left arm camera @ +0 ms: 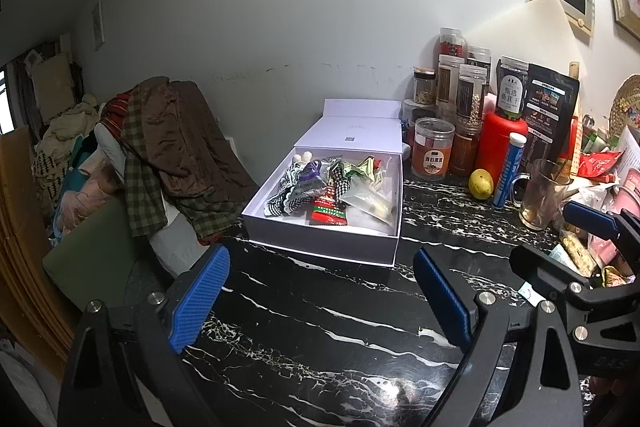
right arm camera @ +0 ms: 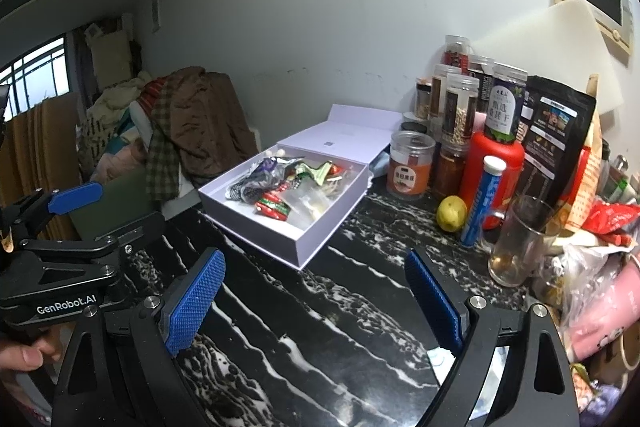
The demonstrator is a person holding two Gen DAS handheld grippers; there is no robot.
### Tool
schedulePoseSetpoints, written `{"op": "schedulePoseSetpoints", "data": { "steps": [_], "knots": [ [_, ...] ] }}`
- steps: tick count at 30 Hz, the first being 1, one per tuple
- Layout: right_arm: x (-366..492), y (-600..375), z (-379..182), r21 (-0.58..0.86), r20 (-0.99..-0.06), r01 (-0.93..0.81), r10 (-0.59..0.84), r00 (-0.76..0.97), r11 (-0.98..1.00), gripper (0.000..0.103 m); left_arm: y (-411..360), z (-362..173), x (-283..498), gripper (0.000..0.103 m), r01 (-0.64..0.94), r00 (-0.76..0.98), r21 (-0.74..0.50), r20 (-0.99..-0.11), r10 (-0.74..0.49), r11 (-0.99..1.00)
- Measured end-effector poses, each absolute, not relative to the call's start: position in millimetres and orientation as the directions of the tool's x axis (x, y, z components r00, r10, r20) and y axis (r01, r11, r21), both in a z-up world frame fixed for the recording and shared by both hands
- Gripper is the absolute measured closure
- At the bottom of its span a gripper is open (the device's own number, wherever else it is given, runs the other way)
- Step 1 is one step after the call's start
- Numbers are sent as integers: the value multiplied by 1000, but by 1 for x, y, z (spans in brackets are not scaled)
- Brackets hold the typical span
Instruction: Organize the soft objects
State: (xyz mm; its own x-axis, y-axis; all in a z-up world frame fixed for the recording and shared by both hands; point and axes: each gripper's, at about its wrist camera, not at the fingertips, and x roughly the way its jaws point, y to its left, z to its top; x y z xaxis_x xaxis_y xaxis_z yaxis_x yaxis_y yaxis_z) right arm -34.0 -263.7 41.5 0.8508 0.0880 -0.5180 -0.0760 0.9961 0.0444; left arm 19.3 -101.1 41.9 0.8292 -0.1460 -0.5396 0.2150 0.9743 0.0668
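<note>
Taking the white box (left arm camera: 320,227) as the landmark: to its left, off the table edge, a heap of clothes (left arm camera: 168,147) lies piled on furniture, a brown garment and a green checked one on top. The box itself is one open tray with its lid (left arm camera: 352,131) folded back behind it; inside lie several soft packets (left arm camera: 316,187), including a black-and-white checked one, a purple one, a red one and a clear bag, too jumbled to count surely. Right of the box stand about nine clear jars (left arm camera: 432,155), one red bottle (left arm camera: 500,147), one blue tube (left arm camera: 508,171), one yellow lemon (left arm camera: 481,183), one glass mug (left arm camera: 540,195) and one black pouch (left arm camera: 552,115).

The left gripper (left arm camera: 320,303) hangs in front of the box with its blue pads wide apart, holding and touching nothing. The right gripper (right arm camera: 316,303) is likewise spread wide and empty, in front of the box and slightly right of it.

The black marble table (left arm camera: 320,347) is bare between both grippers and the box's near wall. The table's left edge runs close beside the box; the clutter at right crowds up to the mug.
</note>
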Motion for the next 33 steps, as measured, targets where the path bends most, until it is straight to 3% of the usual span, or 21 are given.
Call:
{"op": "schedulePoseSetpoints", "data": {
  "steps": [33],
  "knots": [
    [-33, -269, 37, 44, -530, -68, 81, 844, 997, 11, -108, 32, 21, 8, 236, 805, 58, -571, -162, 970]
  ]
}}
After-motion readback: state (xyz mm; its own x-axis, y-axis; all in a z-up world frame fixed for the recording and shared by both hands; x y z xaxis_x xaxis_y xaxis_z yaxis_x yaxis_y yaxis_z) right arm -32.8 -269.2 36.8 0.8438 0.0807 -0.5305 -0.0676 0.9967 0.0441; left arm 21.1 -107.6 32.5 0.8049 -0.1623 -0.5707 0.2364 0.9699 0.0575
